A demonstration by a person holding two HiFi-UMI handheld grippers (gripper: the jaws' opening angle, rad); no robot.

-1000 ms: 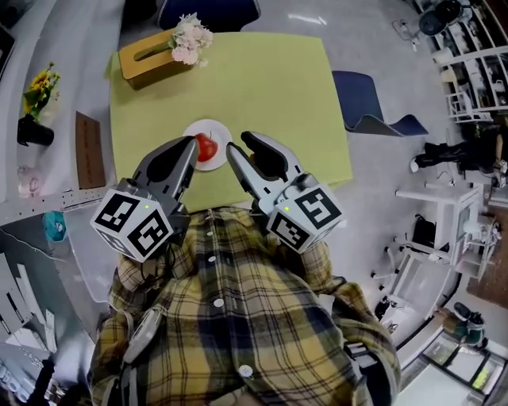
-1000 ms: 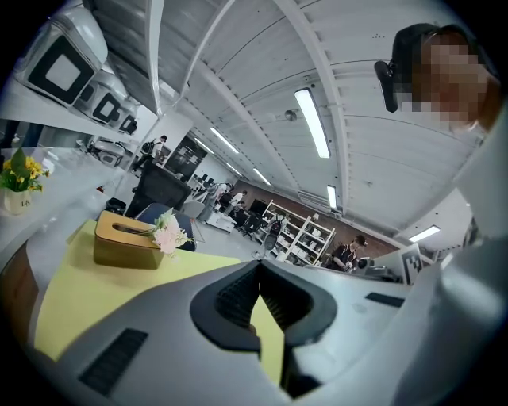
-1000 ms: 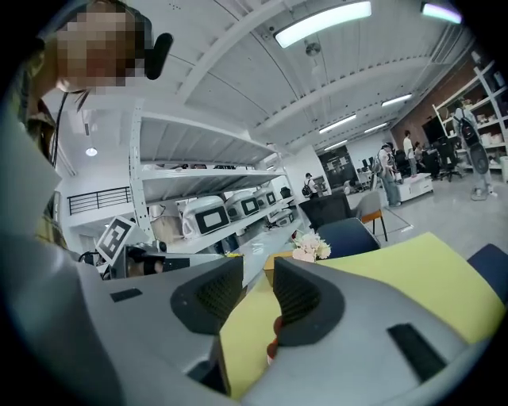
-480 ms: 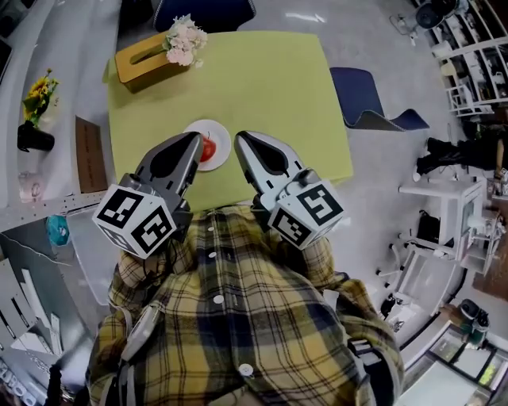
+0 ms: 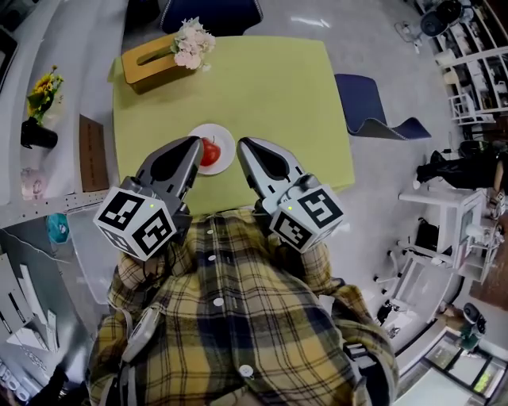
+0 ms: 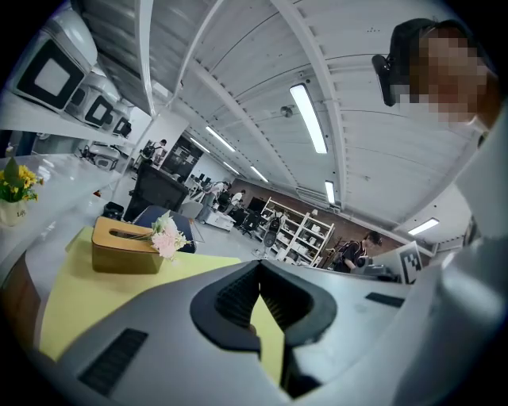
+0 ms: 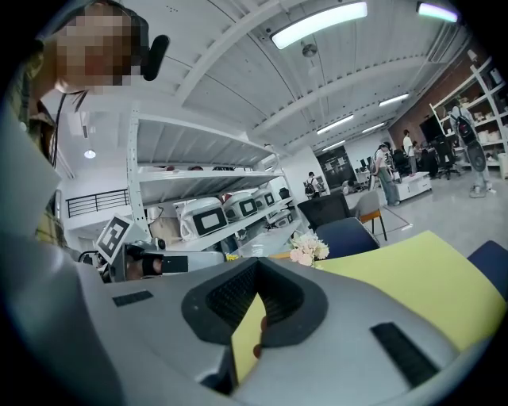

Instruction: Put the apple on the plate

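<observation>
- The apple (image 5: 210, 150), red, sits on the white plate (image 5: 229, 147) — it fills the plate's middle and a ring of bare rim shows round it.
- The plate rests on the yellow-green table (image 5: 278, 87), on the side nearest the person, whose plaid shirt (image 5: 230, 317) fills the bottom of the head view.
- The left gripper (image 5: 194, 143) points out over the table. In the head view its tip lies over the plate's left edge, just beside the apple. Whether it touches either one cannot be told from above.
- In the left gripper view its jaws meet at the tips, with nothing clamped between them. Below the meeting point only a narrow wedge of the table's surface shows through.
- The right gripper (image 5: 243, 145) points the same way, its tip just beside the plate's right rim, so the apple lies between the two tips and a little nearer the left one.
- In the right gripper view its jaws are pressed together at the tips and grip nothing — again only a strip of the table shows in the gap. A small reddish sliver sits low in that gap, too small to name.
- Neither gripper holds the apple; it stands free on the plate.
- At the far left corner of the table stands a wooden tissue box (image 5: 143, 63) with a bunch of pale flowers (image 5: 193, 41) at its end, well apart from the plate.
- A blue chair (image 5: 210, 12) stands beyond the table's far edge.
</observation>
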